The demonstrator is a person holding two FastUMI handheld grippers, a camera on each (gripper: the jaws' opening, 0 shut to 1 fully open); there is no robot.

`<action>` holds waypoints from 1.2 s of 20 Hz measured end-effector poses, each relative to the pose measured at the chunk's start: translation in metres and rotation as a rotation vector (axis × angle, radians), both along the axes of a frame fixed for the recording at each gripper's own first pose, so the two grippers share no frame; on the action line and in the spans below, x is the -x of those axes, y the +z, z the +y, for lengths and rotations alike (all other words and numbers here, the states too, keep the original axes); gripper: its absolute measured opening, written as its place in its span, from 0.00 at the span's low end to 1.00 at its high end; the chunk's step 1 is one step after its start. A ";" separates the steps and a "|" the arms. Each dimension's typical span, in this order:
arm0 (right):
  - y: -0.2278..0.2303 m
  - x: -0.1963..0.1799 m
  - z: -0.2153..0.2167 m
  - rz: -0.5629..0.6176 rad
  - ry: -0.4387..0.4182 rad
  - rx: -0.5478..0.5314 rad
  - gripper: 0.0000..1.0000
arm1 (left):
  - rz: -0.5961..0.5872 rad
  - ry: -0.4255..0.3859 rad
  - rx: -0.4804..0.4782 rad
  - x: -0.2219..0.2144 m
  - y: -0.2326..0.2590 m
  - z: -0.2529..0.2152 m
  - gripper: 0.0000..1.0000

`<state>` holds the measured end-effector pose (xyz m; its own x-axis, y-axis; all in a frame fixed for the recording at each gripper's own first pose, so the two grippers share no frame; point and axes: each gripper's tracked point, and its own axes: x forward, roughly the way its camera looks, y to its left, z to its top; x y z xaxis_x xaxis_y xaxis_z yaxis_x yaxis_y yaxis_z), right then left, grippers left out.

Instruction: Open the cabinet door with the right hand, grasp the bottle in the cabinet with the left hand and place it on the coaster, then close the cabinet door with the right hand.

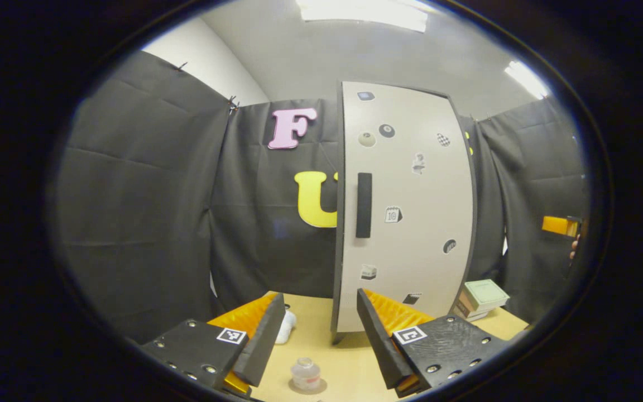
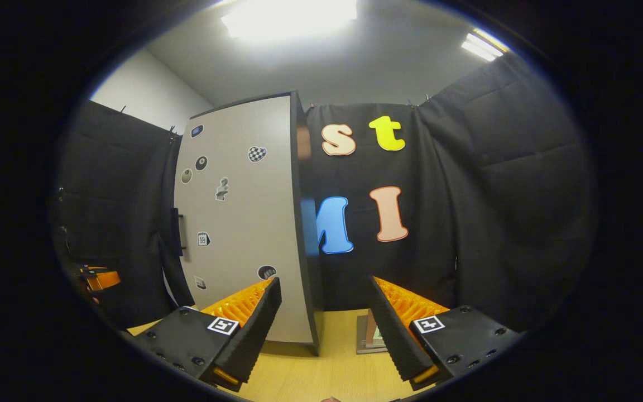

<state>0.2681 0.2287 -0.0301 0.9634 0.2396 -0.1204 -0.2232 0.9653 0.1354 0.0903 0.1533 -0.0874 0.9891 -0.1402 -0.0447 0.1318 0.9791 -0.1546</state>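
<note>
A pale grey cabinet [image 1: 411,212] stands on the wooden table, its sticker-covered door lying flush, with a dark vertical handle [image 1: 363,205]. A small clear bottle [image 1: 306,373] stands upright on a round coaster [image 1: 321,386] in front of the cabinet. My left gripper [image 1: 321,335] hovers above the bottle, open, with nothing between its fingers. In the right gripper view the cabinet [image 2: 238,223] is at the left with its handle [image 2: 178,231] on its far side. My right gripper [image 2: 324,324] is open and empty near the cabinet's right corner.
A white object [image 1: 287,326] lies on the table [image 1: 349,357] behind the left finger. A stack of boxes [image 1: 480,298] sits to the right of the cabinet. The other gripper [image 1: 561,225] shows at the far right edge, held by a hand.
</note>
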 end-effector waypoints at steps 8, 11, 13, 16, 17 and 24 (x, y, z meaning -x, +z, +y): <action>-0.001 0.028 -0.018 -0.014 -0.041 0.018 0.97 | -0.039 0.002 -0.059 0.008 0.023 0.000 0.78; 0.005 0.040 -0.011 -0.045 -0.057 0.037 0.97 | -0.043 0.017 -0.069 0.008 0.023 0.019 0.80; 0.007 0.046 -0.008 -0.051 -0.067 0.045 0.97 | -0.046 0.019 -0.067 0.009 0.022 0.031 0.78; 0.013 0.052 -0.006 -0.059 -0.080 0.054 0.97 | -0.053 0.023 -0.076 0.011 0.023 0.041 0.80; 0.014 0.054 -0.005 -0.059 -0.083 0.052 0.97 | -0.055 0.019 -0.076 0.011 0.023 0.042 0.78; 0.021 0.058 -0.003 -0.061 -0.089 0.050 0.97 | -0.066 -0.013 -0.074 0.015 0.021 0.039 0.78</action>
